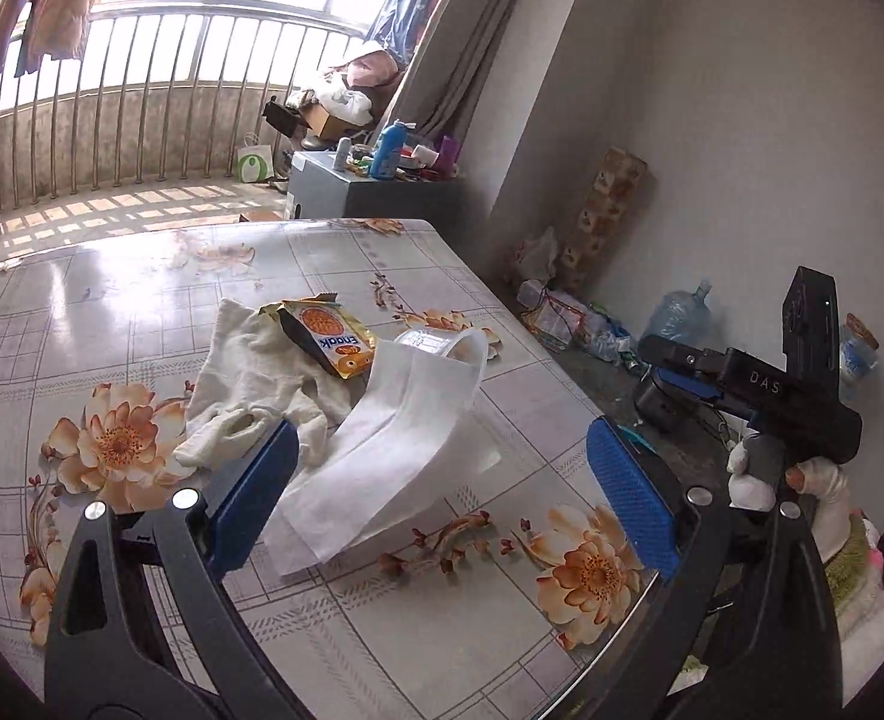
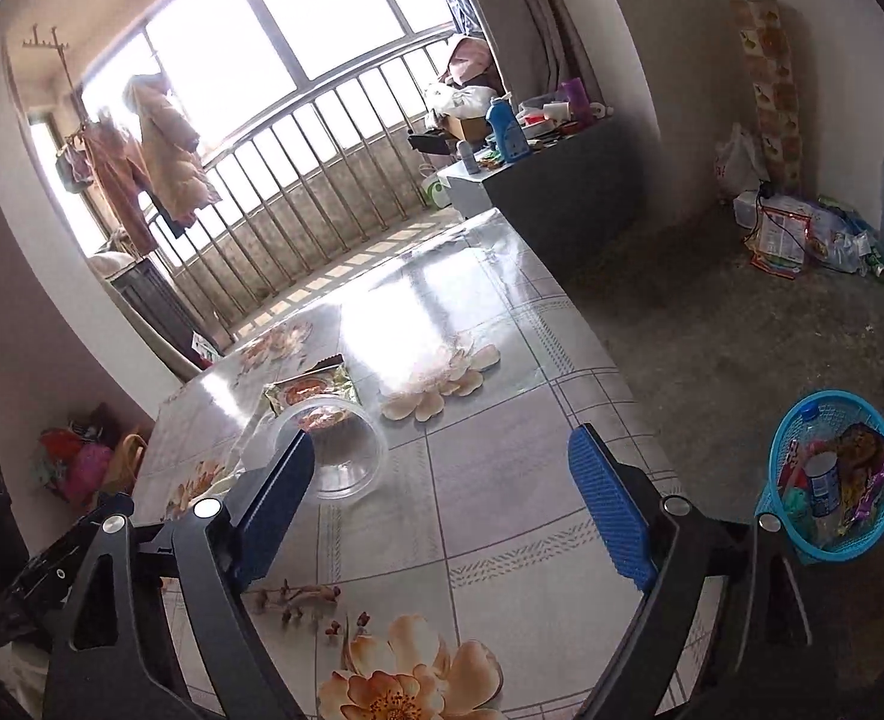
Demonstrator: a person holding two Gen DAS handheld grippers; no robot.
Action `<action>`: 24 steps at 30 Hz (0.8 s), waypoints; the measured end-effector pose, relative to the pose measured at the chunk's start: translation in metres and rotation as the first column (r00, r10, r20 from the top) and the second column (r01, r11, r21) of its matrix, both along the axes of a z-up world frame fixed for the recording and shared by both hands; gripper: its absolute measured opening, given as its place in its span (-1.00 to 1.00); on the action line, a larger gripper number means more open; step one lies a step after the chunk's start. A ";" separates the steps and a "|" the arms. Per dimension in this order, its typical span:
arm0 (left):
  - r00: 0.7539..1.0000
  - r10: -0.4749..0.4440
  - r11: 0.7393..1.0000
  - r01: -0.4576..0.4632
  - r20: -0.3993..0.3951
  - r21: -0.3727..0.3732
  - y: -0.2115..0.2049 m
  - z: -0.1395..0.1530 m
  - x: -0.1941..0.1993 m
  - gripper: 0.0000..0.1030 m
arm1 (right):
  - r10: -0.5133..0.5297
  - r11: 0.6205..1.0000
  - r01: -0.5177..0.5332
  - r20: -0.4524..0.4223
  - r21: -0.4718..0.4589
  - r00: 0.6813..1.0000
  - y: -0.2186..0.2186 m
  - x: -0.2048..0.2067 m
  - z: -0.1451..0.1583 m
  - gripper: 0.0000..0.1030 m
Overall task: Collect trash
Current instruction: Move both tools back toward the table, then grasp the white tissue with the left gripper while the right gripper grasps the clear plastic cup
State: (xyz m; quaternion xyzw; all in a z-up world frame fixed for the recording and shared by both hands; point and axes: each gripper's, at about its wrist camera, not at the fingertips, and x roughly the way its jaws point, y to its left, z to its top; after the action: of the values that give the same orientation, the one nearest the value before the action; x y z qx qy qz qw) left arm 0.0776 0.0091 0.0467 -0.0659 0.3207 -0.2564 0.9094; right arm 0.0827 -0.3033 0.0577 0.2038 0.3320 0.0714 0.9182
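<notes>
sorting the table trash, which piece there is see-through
The clear plastic container, lying on its side by the snack packet; packet, white paper sheet and cloth glove are all opaque.

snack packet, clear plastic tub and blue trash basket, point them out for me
snack packet [image 1: 327, 330], left wrist view, on the printed front of the wrapper
clear plastic tub [image 2: 345, 456], right wrist view, on its see-through side wall
blue trash basket [image 2: 790, 438], right wrist view, on the left mesh wall
</notes>
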 end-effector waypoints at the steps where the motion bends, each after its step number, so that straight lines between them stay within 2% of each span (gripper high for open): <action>1: 1.000 -0.011 1.000 0.011 -0.005 0.018 -0.005 -0.006 0.000 0.68 | 0.015 1.000 -0.015 -0.008 0.004 1.000 0.004 0.005 -0.003 0.55; 2: 1.000 -0.018 0.999 0.019 -0.011 0.037 -0.009 -0.011 0.001 0.58 | 0.029 1.000 -0.029 -0.016 0.005 0.999 0.008 0.010 -0.005 0.52; 5: 0.999 -0.024 0.995 0.026 -0.022 0.100 -0.021 -0.025 0.006 0.45 | 0.077 0.997 -0.077 -0.033 0.001 0.996 0.018 0.025 -0.011 0.46; 10: 0.998 -0.020 0.981 0.031 -0.059 0.191 -0.031 -0.045 0.027 0.21 | 0.169 0.983 -0.173 -0.061 -0.060 0.984 0.034 0.055 -0.018 0.39; 16: 0.990 -0.007 0.989 0.027 -0.139 0.145 -0.021 -0.060 0.046 -0.11 | 0.288 0.946 -0.299 -0.097 -0.126 0.953 0.057 0.086 -0.030 0.31; 18: 0.987 0.001 0.992 0.020 -0.161 0.128 -0.017 -0.064 0.052 -0.25 | 0.308 0.937 -0.323 -0.116 -0.136 0.944 0.061 0.095 -0.036 0.25; 24: 0.979 0.006 0.995 0.015 -0.204 0.100 -0.009 -0.072 0.060 -0.49 | 0.353 0.917 -0.372 -0.145 -0.142 0.924 0.070 0.112 -0.047 0.10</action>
State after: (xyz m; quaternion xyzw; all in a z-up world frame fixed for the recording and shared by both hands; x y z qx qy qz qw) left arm 0.1375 0.0001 -0.0256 -0.0453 0.4249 -0.2338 0.8734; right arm 0.1949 -0.2331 0.0108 0.0651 0.4216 0.2006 0.8819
